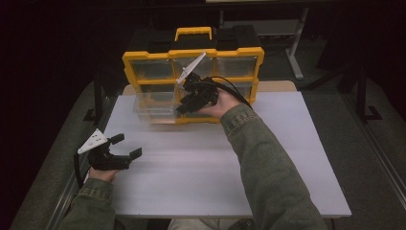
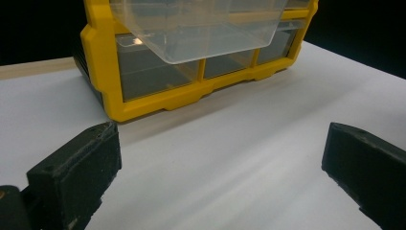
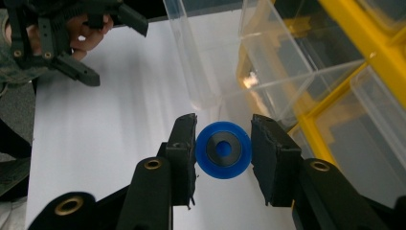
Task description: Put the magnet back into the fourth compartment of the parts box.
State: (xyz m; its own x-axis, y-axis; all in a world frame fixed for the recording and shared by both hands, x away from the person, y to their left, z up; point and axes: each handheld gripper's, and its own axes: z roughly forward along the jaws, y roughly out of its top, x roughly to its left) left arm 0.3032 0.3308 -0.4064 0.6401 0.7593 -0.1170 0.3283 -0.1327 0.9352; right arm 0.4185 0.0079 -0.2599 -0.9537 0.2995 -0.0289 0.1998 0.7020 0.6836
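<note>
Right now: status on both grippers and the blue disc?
Right gripper shut on blue disc, above open clear drawer of yellow organizer. Left gripper open, empty, low over table. Nothing in the way.

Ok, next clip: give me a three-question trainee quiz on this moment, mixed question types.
1. True or false: the left gripper holds the blue disc.
2. Which drawer of the yellow organizer is pulled out? A) upper right B) a clear one at the lower left C) none
3. What are the right gripper's jaws closed on?

Key: 1. False; its jaws stand open over the white table. 2. B. 3. The blue disc, held near the open drawer.
</note>
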